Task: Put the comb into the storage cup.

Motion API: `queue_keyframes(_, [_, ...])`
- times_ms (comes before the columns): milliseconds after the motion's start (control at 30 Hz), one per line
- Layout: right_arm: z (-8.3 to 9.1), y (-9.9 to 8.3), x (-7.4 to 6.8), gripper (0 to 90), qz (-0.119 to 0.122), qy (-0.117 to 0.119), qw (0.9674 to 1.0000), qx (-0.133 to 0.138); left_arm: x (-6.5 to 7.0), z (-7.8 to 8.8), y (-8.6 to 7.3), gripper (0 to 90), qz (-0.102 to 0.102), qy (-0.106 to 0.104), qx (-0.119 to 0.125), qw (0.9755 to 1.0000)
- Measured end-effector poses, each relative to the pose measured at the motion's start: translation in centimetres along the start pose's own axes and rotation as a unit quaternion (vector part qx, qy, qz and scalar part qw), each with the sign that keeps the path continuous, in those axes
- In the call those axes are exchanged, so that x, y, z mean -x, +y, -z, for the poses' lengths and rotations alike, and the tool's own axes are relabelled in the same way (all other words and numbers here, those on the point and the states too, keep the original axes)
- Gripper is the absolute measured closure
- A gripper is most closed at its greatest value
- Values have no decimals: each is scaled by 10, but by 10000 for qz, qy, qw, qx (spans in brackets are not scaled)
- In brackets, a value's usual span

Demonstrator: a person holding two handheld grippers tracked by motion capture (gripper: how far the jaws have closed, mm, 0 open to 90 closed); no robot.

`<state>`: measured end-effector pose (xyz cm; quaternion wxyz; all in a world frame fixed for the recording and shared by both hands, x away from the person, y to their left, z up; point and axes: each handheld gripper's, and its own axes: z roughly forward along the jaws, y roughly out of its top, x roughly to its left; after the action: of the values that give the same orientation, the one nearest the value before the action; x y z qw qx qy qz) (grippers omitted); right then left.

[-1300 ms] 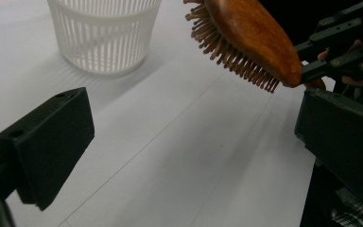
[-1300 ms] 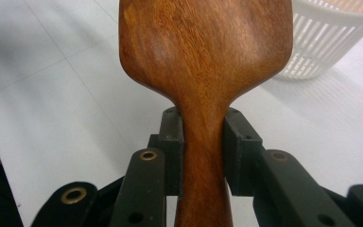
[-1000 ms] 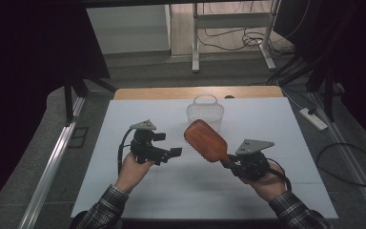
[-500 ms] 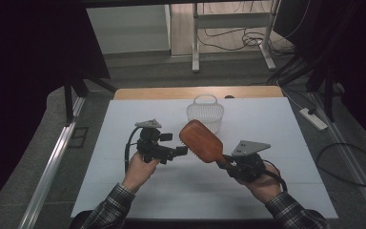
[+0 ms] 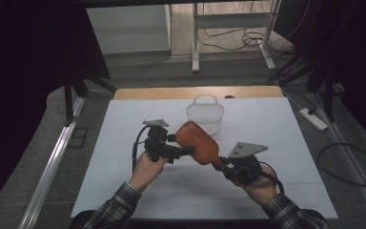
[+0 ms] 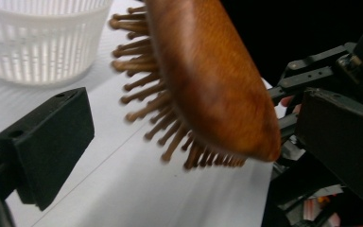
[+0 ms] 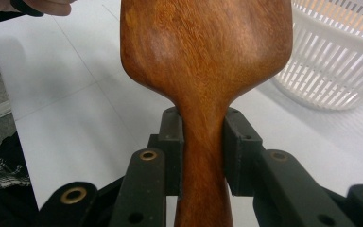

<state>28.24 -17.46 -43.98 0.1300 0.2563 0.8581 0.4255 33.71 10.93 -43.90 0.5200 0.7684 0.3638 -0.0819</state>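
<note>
My left gripper [image 5: 183,151] sits left of table centre, jaws spread apart around the brush head, no pad pressing; the wooden hairbrush [image 5: 198,141] is held in the air over the middle of the table [image 5: 124,133], reddish-brown smooth oval back up, wooden pins [image 6: 156,101] with rounded tips pointing down, narrow handle toward the near right; my right gripper [image 7: 203,142] clamps that handle neck, pads tight both sides; white slatted basket [image 5: 205,114] stands toward the far edge.

A white table [image 5: 124,191] carries one white slatted basket [image 5: 205,113] near its far edge.
</note>
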Motion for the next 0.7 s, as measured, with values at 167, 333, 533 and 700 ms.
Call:
queue_keyframes(167, [0,0,-2,719,23,28,10000,15,1,-5,2,0,21,-96,-41,9999])
queue_keyframes(333, [-1,0,-3,719,81,19,10000,32,-1,-8,2,0,77,-221,-59,9997])
queue_keyframes(533, [-1,-1,-5,719,125,47,9999,58,-1,-11,2,11,112,-232,-111,9996])
queue_keyframes(700, [-2,-1,-6,719,179,35,9998,34,-1,-10,0,140,161,-324,-99,9993])
